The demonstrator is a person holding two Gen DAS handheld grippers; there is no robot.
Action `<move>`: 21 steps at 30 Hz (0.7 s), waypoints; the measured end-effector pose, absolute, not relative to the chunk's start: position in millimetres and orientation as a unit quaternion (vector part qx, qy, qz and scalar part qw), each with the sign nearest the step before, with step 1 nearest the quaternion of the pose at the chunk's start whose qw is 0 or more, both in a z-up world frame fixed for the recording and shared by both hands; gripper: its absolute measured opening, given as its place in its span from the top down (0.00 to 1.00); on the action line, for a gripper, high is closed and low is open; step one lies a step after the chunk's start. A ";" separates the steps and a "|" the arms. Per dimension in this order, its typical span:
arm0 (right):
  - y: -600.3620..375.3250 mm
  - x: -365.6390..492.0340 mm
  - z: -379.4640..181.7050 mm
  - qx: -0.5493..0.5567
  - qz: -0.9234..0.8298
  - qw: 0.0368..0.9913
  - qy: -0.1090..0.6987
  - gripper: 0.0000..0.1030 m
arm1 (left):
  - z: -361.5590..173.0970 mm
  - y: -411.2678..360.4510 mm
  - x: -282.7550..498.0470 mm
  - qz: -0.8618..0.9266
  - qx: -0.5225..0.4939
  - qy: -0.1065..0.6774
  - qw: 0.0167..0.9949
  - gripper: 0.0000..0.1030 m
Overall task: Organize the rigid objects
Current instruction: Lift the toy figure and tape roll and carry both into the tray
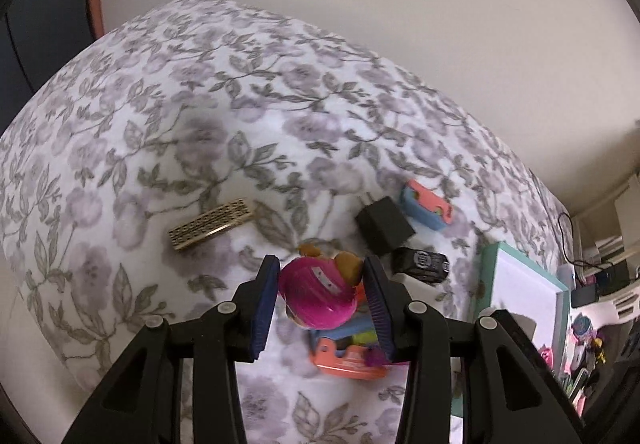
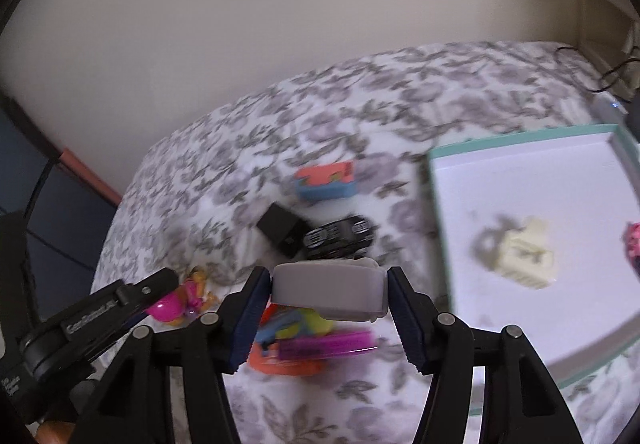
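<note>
Left claw (image 1: 320,308) clamps pink toy (image 1: 318,294) — gold case (image 1: 212,224) beyond.

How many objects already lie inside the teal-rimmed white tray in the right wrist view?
2. A cream blocky object lies near the middle of the tray, and a pink object sits at the right, cut off by the picture's edge. More may lie out of view.

My left gripper (image 1: 322,304) shows black angular linkage arms with round silver pins and ribbed dark-blue pads (image 1: 266,308). My right gripper (image 2: 326,318) matches it. At lower left of the right view, its twin's black body carries white lettering, too blurred to read.
</note>
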State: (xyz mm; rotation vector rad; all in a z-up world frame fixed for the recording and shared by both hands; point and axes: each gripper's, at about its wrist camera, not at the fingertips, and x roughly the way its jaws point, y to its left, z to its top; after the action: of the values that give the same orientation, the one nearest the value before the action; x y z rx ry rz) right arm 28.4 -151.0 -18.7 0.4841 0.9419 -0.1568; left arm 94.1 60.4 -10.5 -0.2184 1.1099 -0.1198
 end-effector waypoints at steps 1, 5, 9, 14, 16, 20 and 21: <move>-156.0 26.4 -17.6 0.228 -0.083 0.860 0.449 0.39 | -10.5 55.5 93.2 -0.059 -0.100 0.525 0.843 0.57; -181.9 18.9 -17.4 0.227 -0.123 0.852 0.455 0.39 | -8.8 28.7 86.7 -0.079 -0.084 0.528 0.841 0.57; -216.6 5.8 -19.2 0.245 -0.163 0.839 0.457 0.39 | -4.2 -9.3 74.7 -0.107 -0.049 0.524 0.843 0.57; -259.7 -14.0 -21.3 0.268 -0.215 0.822 0.455 0.39 | -0.6 -55.6 56.8 -0.147 -0.016 0.522 0.840 0.57; -275.9 -23.6 -22.4 0.274 -0.234 0.816 0.453 0.39 | -0.6 -71.0 50.4 -0.160 -0.010 0.523 0.837 0.57; -301.8 -40.5 -21.1 0.278 -0.261 0.810 0.446 0.39 | -4.0 -101.6 36.2 -0.200 -0.012 0.533 0.822 0.57; -306.9 -43.3 -20.6 0.277 -0.267 0.809 0.445 0.39 | -4.9 -107.3 33.7 -0.206 -0.009 0.534 0.820 0.57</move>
State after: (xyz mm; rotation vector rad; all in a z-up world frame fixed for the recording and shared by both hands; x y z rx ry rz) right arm -43.3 -306.9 -20.6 0.5921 0.9504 -0.5713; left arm 33.7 -107.3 -4.9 -0.0188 1.1382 -0.4389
